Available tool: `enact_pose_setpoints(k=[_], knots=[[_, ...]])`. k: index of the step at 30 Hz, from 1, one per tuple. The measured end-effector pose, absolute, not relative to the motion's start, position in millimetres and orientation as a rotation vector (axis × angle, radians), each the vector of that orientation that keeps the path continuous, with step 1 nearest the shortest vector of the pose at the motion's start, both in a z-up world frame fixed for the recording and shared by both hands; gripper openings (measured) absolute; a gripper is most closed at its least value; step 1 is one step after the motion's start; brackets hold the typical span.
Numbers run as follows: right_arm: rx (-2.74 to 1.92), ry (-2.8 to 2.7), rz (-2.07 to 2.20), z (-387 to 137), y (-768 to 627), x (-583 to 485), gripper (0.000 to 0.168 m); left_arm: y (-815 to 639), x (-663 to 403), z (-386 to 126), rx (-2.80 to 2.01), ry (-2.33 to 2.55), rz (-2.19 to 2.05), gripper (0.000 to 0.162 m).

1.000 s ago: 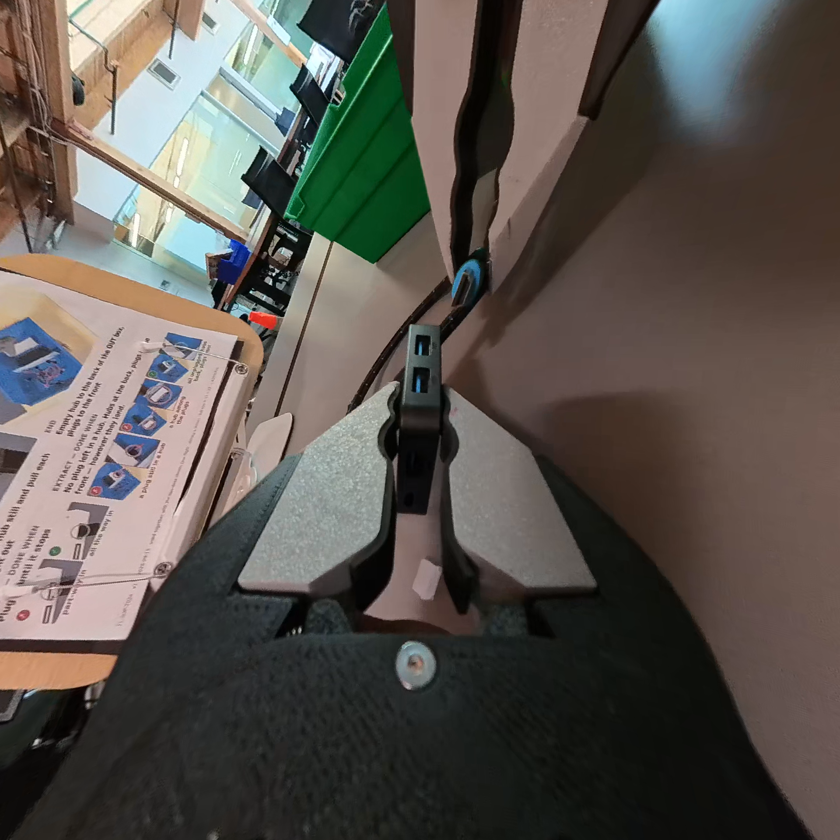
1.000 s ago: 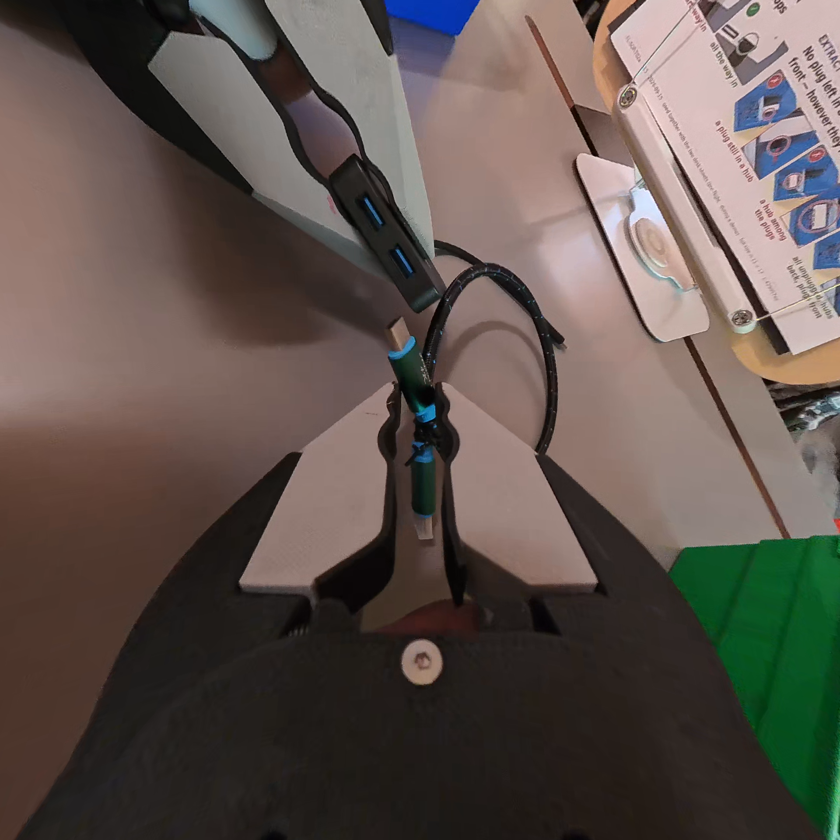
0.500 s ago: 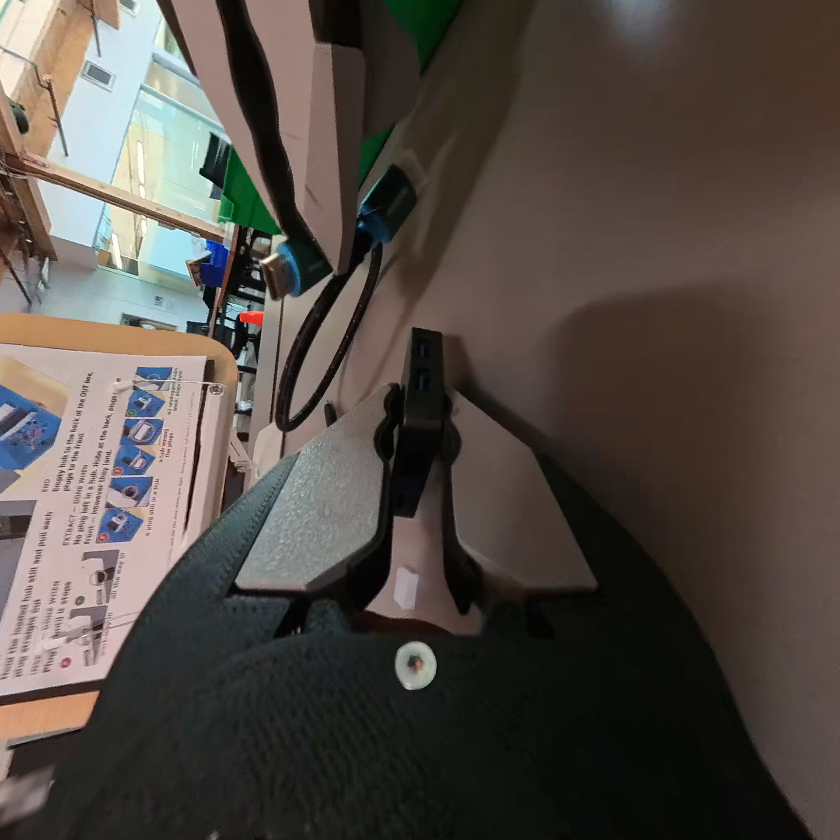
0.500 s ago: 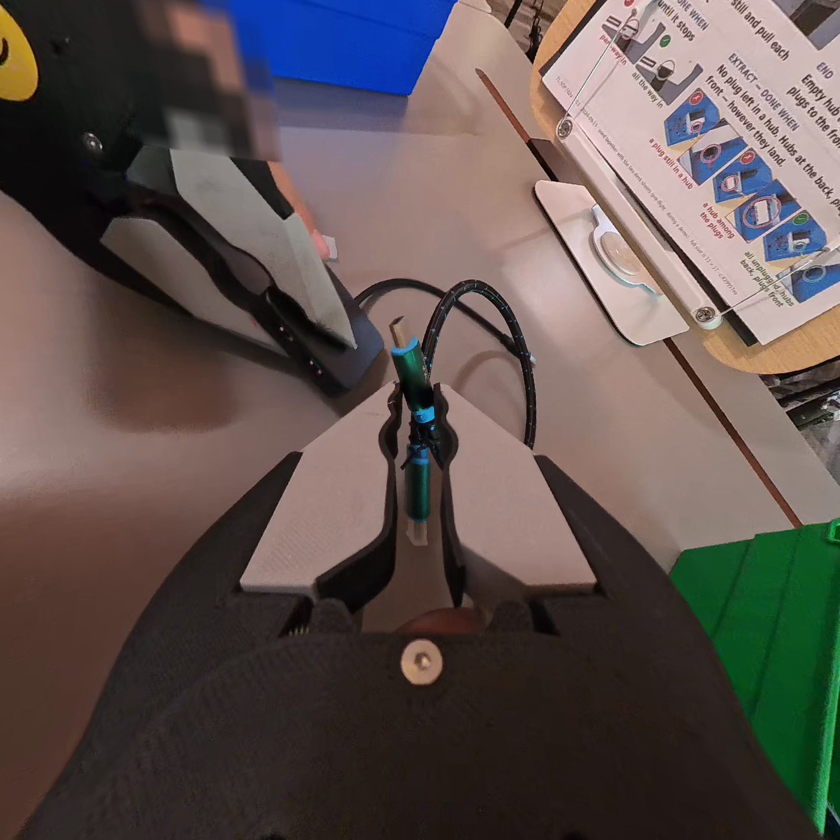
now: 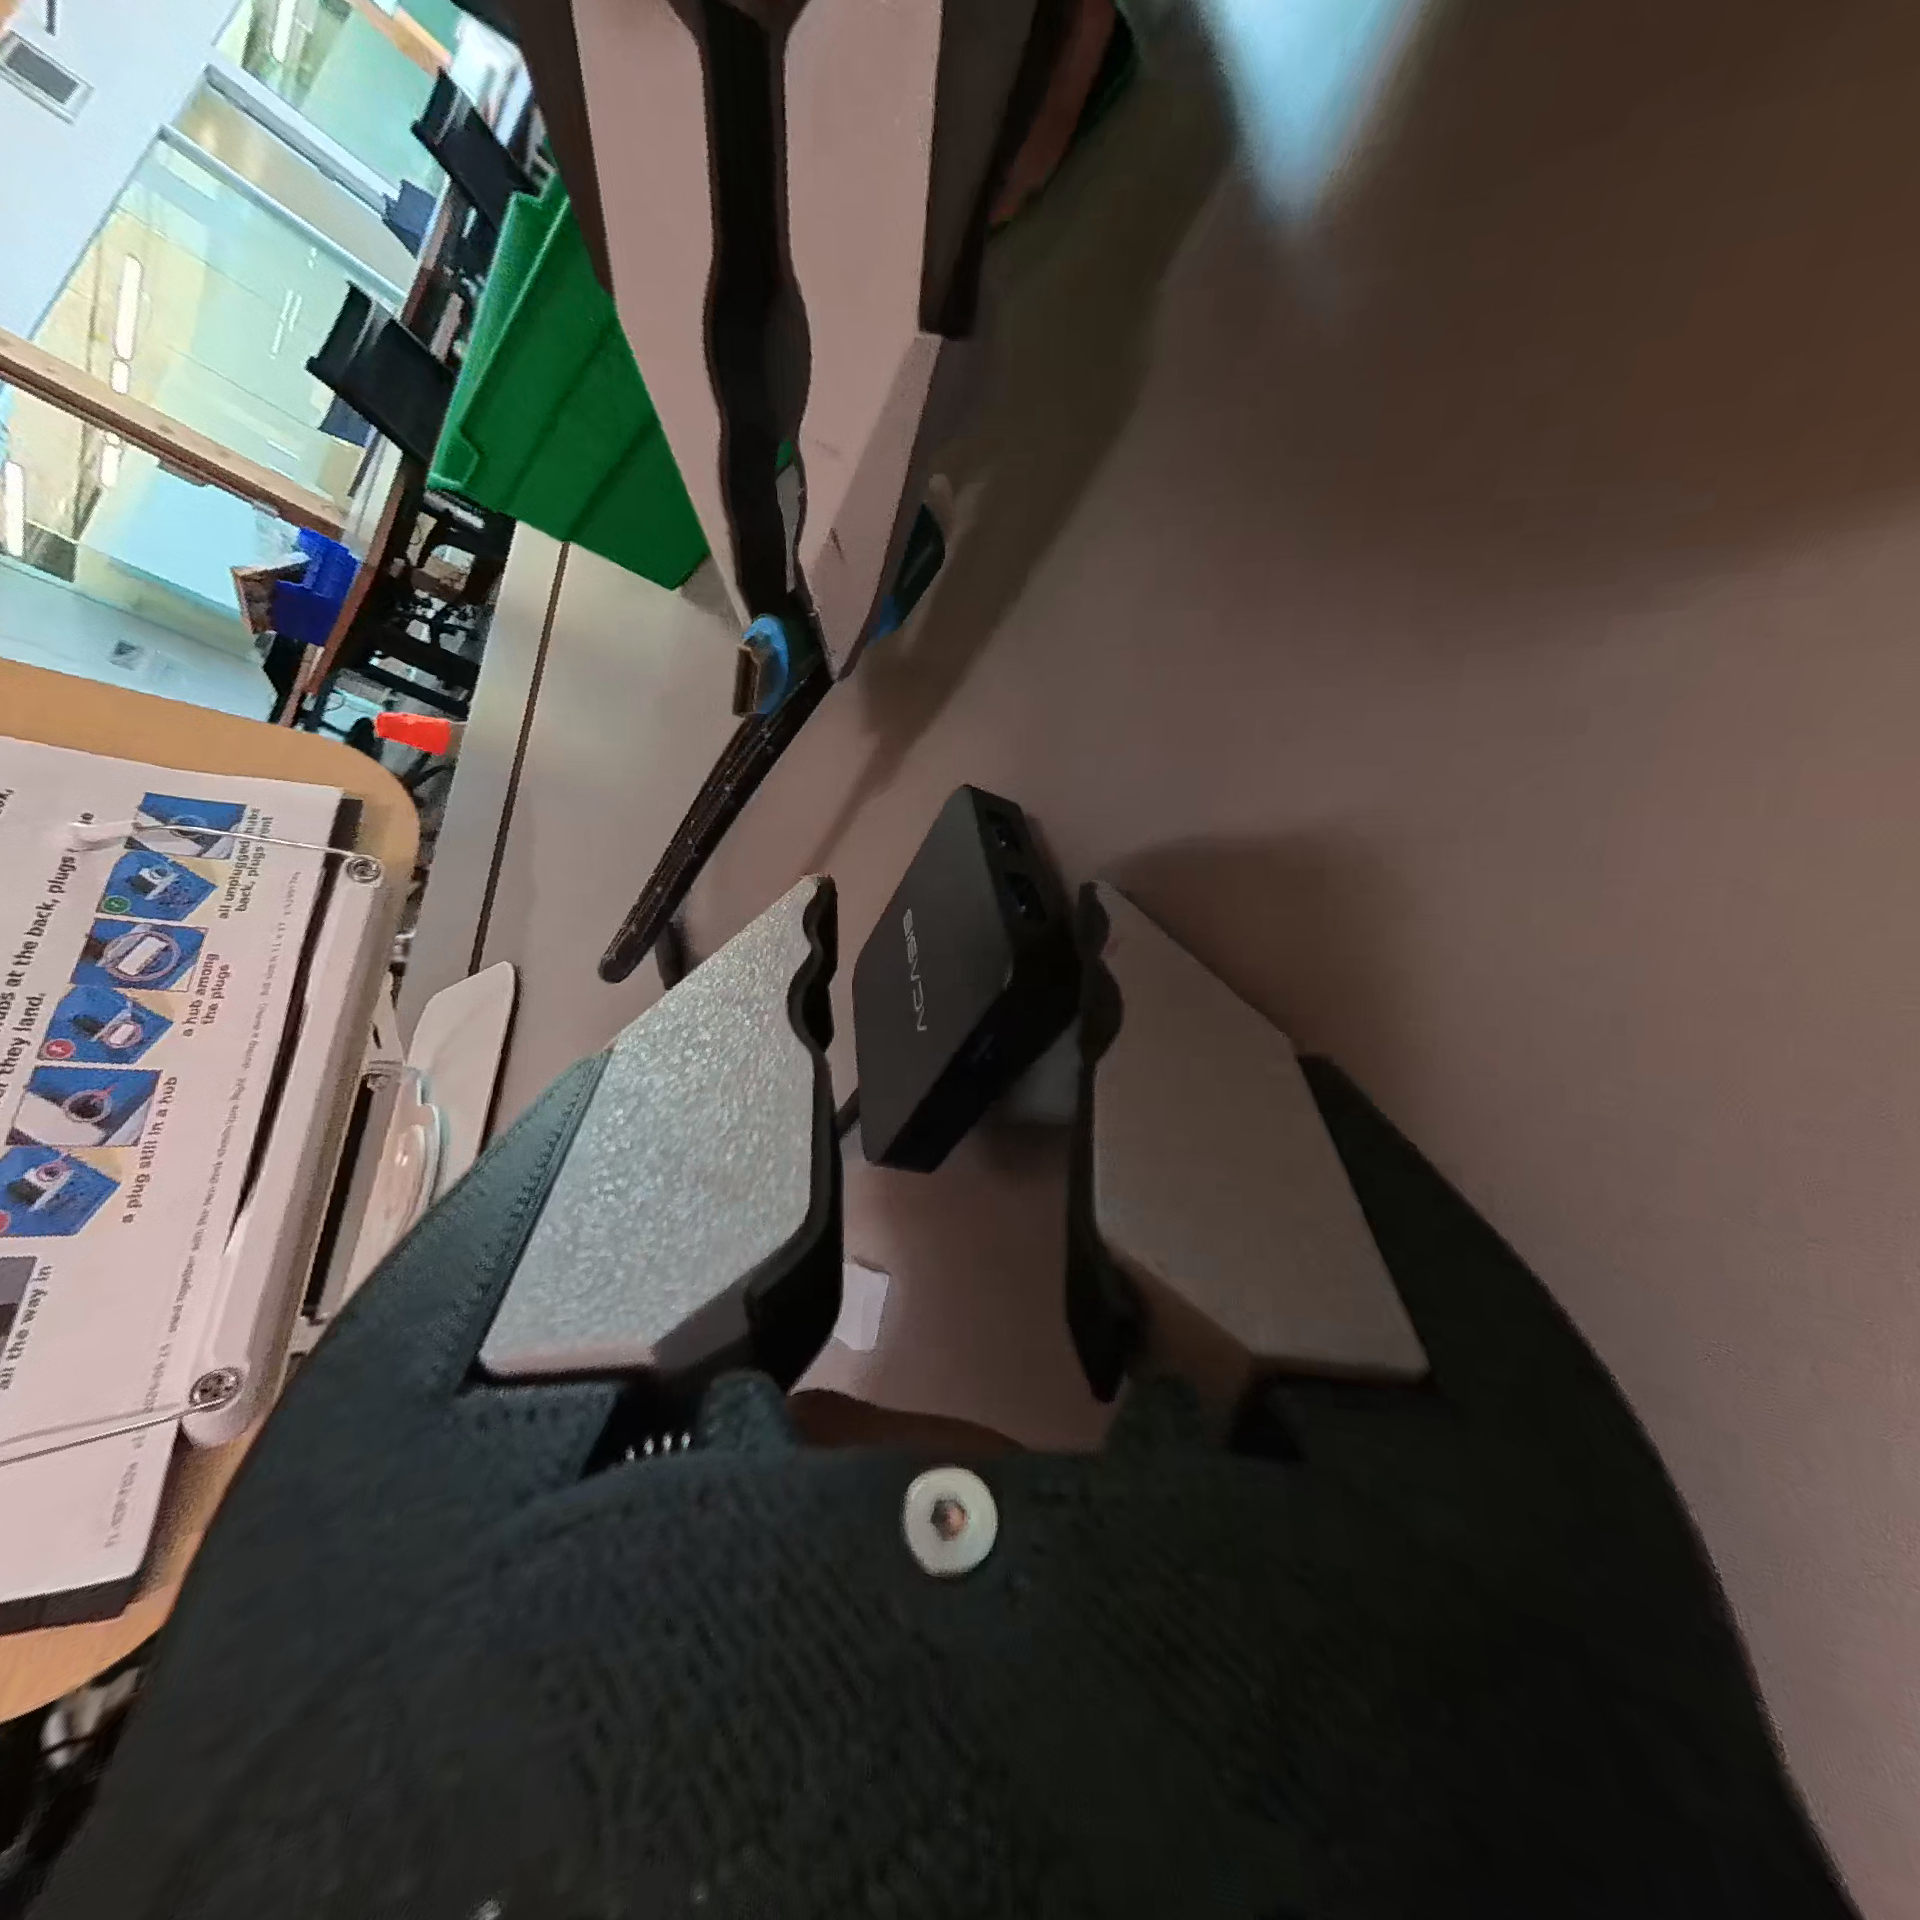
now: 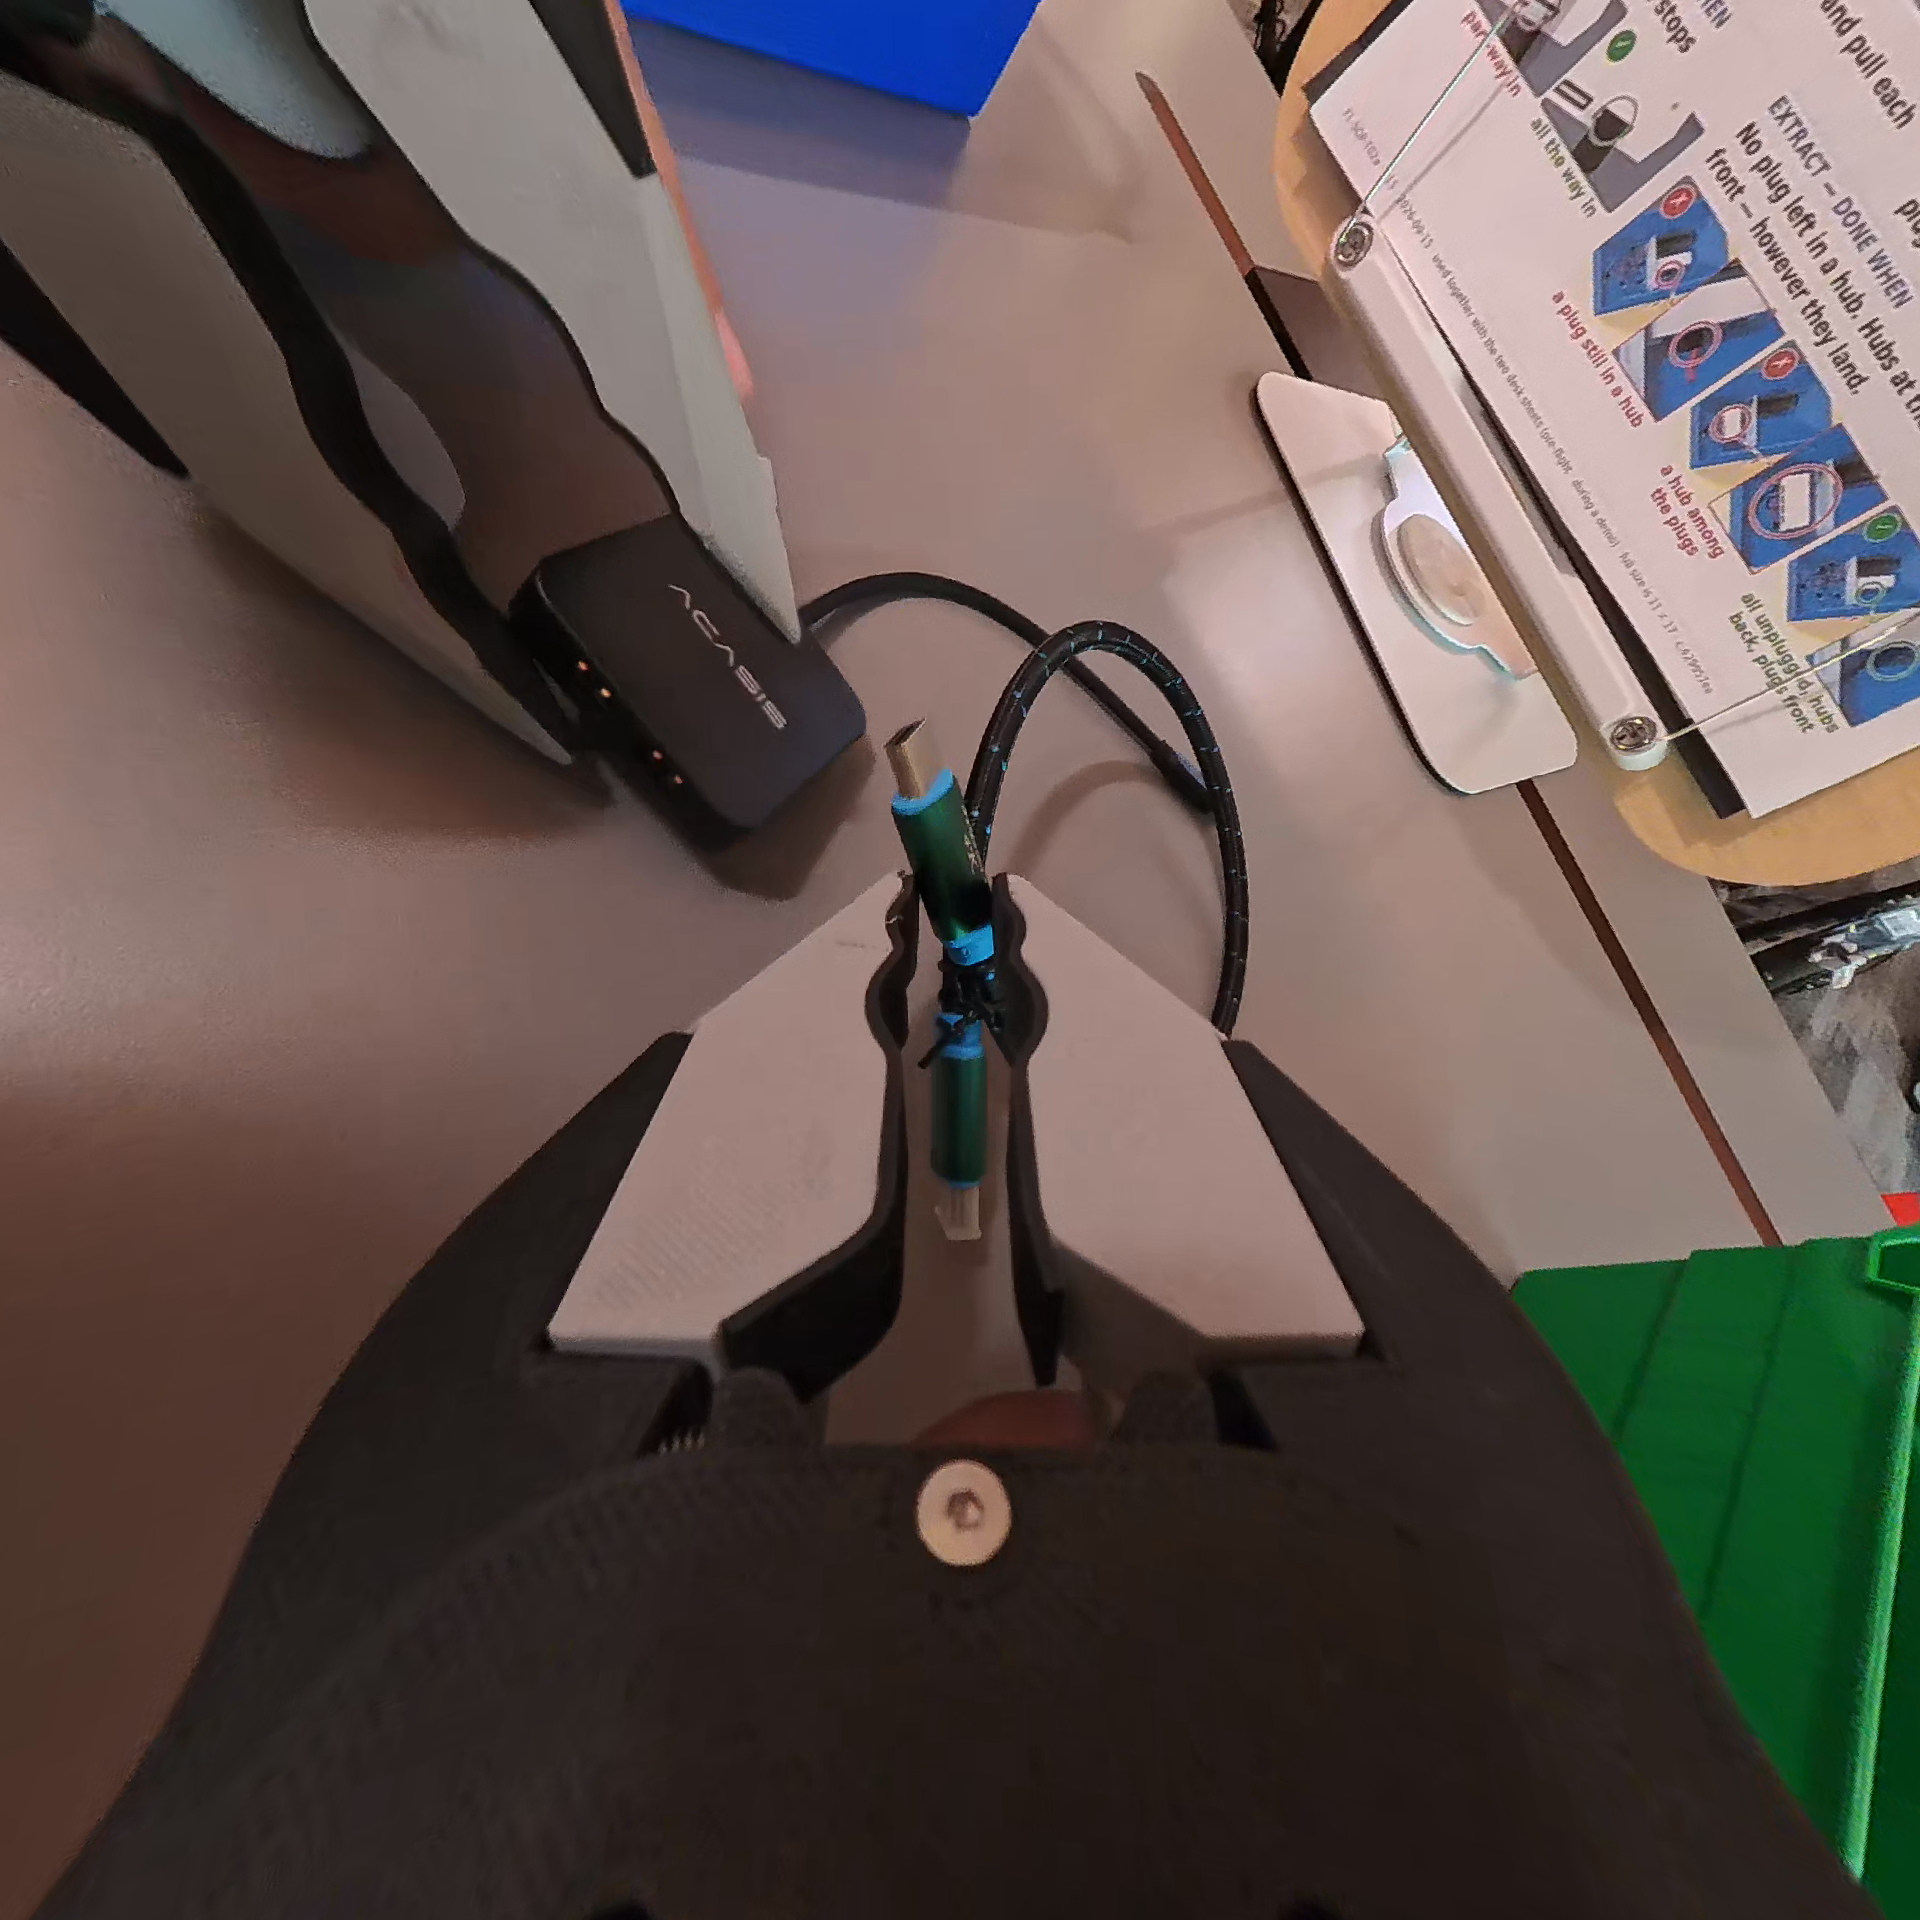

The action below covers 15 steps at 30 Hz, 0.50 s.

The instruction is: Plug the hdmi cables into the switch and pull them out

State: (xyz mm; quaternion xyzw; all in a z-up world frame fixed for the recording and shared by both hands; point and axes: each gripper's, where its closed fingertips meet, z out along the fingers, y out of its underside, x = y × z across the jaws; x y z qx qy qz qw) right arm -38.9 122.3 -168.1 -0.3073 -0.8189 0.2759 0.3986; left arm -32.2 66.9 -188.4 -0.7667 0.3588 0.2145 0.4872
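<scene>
Left wrist view: left gripper (image 5: pixel 956 904) has jaws apart, black switch (image 5: pixel 951 977) lying loose between them on the bench (image 5: pixel 1507 727), ports facing away; one side may touch the right-hand finger, can't tell. Right wrist view: right gripper (image 6: pixel 951 883) has jaws clamped on the green plug (image 6: pixel 940 831) of the braided cable (image 6: pixel 1174 727), metal tip poking fwd, just short of the switch (image 6: pixel 707 686), not inserted. Cable's 2nd plug (image 6: pixel 958 1132) sits back between the fingers. Judgement: step in hand = insertion, not begun. To do well: re-close left jaws on switch body first so it can't slide; turn port face toward plug; line tip square w/ slot, push straight, no wiggle. Risk: loose switch skates on bench.
</scene>
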Motion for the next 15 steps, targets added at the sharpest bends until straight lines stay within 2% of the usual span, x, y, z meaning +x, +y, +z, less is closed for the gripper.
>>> enact_pose_setpoints(k=[9, 15], knots=[[-0.779, -2.062, 0.762, -168.1, 122.3, -34.1, 0.011, 67.5, -34.7, -179.8, -1.836, 0.832, 0.525, 0.037], [-0.738, -2.11, 0.709, -171.7, 114.6, -35.1, 0.011, 72.8, -48.0, -153.2, -1.735, 0.749, 0.662, 0.027]])
